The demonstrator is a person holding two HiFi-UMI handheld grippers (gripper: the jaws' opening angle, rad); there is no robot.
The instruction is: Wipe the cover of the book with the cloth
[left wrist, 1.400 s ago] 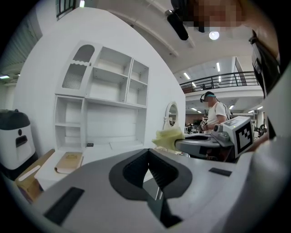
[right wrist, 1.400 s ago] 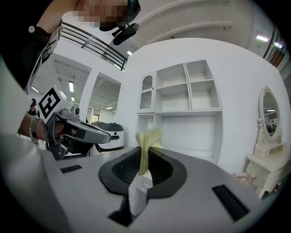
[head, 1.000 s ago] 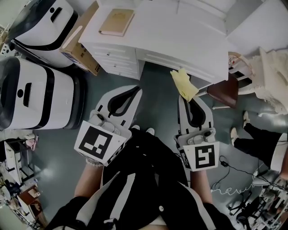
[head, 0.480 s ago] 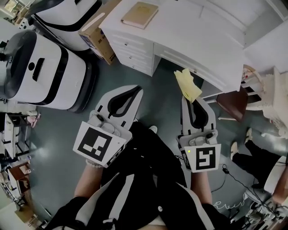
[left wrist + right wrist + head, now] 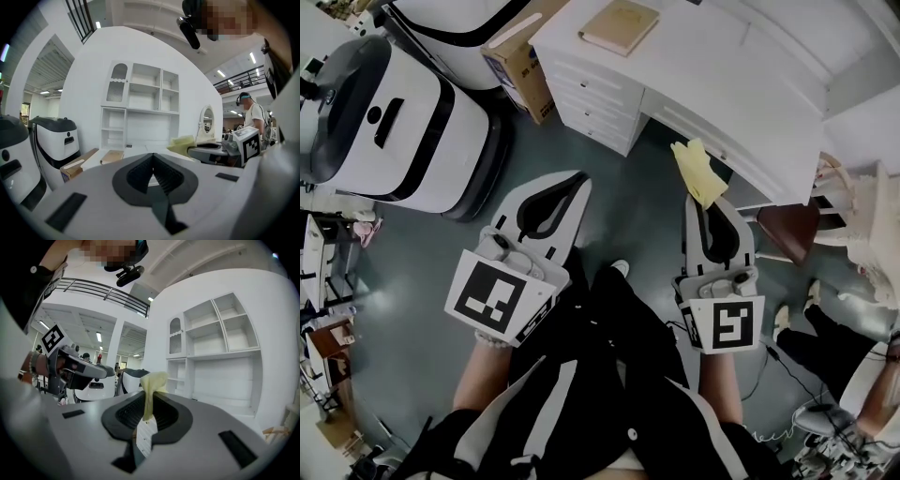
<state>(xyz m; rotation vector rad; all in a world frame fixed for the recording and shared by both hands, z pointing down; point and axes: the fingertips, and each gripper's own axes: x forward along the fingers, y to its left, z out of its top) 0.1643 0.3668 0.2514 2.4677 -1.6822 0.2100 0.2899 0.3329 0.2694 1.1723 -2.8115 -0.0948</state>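
The book (image 5: 620,25) lies flat, tan cover up, at the left end of the white tabletop (image 5: 722,80), well apart from both claws. The right claw (image 5: 706,204) is clamped on the yellow cloth (image 5: 698,171). In its own view the cloth (image 5: 152,383) rises from between the shut jaws of the right claw (image 5: 149,401), and a white tag (image 5: 142,438) hangs below. The left claw (image 5: 577,180) is closed on itself; in its own view the ribbed pads of the left claw (image 5: 152,157) meet tip to tip. Both claws are held out over the grey floor (image 5: 633,202), short of the tabletop, and in the head view the cloth shows against the tabletop's front edge. A bank of drawers (image 5: 595,98) sits under the book's end of the tabletop. A cardboard box (image 5: 517,52) stands just beside that end, touching or nearly touching the drawers. Left of the box stand two big white machines with black bands, one (image 5: 389,127) near the left claw and one (image 5: 441,19) farther back. A chair with a brown seat (image 5: 789,227) stands at the tabletop's right end, just beyond the right claw. From the left claw the book (image 5: 111,156) shows low on the tabletop in front of a white shelf unit (image 5: 140,110), with the box (image 5: 77,164) to its left and the cloth (image 5: 183,143) to its right.
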